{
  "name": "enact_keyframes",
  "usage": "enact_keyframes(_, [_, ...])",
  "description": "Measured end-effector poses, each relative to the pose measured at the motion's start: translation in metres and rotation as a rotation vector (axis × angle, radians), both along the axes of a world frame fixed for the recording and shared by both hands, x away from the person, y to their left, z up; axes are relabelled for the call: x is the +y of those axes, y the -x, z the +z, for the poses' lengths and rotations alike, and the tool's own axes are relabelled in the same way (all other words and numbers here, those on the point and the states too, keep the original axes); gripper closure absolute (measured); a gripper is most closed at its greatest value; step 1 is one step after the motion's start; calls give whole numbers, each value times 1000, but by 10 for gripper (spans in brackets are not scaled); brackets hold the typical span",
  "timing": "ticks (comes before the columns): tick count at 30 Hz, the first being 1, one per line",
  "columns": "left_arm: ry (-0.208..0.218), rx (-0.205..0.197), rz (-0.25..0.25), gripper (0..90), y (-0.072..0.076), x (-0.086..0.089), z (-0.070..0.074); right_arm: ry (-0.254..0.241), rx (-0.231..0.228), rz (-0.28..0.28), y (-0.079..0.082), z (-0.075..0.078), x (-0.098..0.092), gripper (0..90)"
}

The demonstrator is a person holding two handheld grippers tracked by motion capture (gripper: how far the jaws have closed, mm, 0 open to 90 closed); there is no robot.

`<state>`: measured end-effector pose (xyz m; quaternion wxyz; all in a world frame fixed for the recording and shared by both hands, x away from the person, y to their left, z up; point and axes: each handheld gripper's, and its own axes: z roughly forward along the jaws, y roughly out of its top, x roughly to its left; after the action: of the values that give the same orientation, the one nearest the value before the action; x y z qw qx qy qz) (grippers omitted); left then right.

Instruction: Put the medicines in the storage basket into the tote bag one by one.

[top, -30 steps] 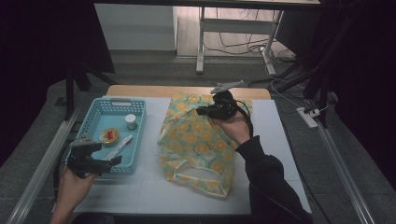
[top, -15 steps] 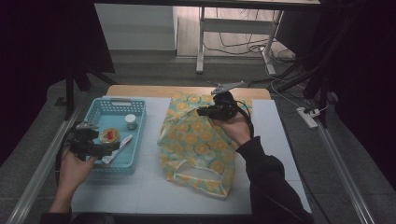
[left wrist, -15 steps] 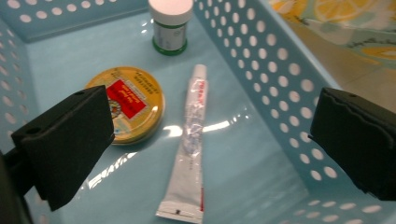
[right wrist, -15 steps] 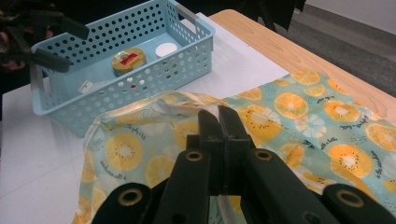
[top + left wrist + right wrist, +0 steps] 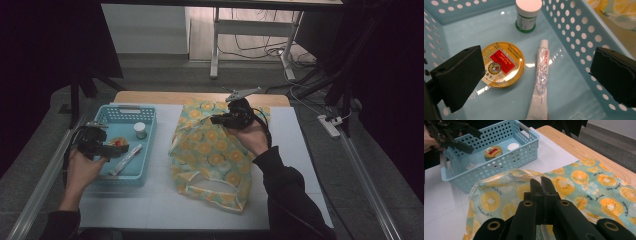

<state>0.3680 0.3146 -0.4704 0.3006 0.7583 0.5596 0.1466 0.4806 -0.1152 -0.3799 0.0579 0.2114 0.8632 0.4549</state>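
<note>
A light blue perforated basket (image 5: 125, 111) at the table's left holds a round yellow tin with a red label (image 5: 502, 64), a white tube (image 5: 540, 82) and a small white-capped jar (image 5: 528, 13). My left gripper (image 5: 120, 148) hangs open over the basket floor, its jaws wide apart either side of the tin and tube (image 5: 539, 62). A cloth bag printed with orange slices (image 5: 210, 155) lies flat in the middle. My right gripper (image 5: 215, 120) is over its far part, jaws pressed together (image 5: 541, 181) just above the fabric (image 5: 584, 177). Whether cloth is pinched is unclear.
The basket (image 5: 524, 150) stands left of the bag on a white mat (image 5: 160, 200). A wooden table edge (image 5: 150, 97) runs along the far side. Metal rails (image 5: 45, 175) flank the table, and a power strip (image 5: 330, 125) lies on the floor at right.
My left gripper has moved forward from the table's front-left corner to above the basket's contents. The right gripper and the bag have stayed put.
</note>
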Motion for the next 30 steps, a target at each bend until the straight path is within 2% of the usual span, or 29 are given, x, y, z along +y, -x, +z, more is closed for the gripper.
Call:
enact_keyframes(2, [-21,9,11,0,-5,0,-1,-1,0,0,0,0,0,900])
enact_keyframes(8, [-15,48,13,0,-21,3,-9,-2,0,-1,0,0,0,900])
enact_keyframes(13, [-57,70,37,0,-33,5,-20,-1,2,0,0,-2,0,900])
enact_keyframes(17, [-101,113,43,0,-41,5,-27,-1,3,0,0,-3,0,900])
enact_keyframes(24, [-120,201,42,0,-53,4,-39,-1,7,0,-1,-5,0,900])
enact_keyframes(27, [-140,240,50,0,-57,5,-44,2,8,0,-1,-5,0,900])
enact_keyframes(30, [-135,276,63,0,-60,6,-47,3,8,2,-1,-5,0,900])
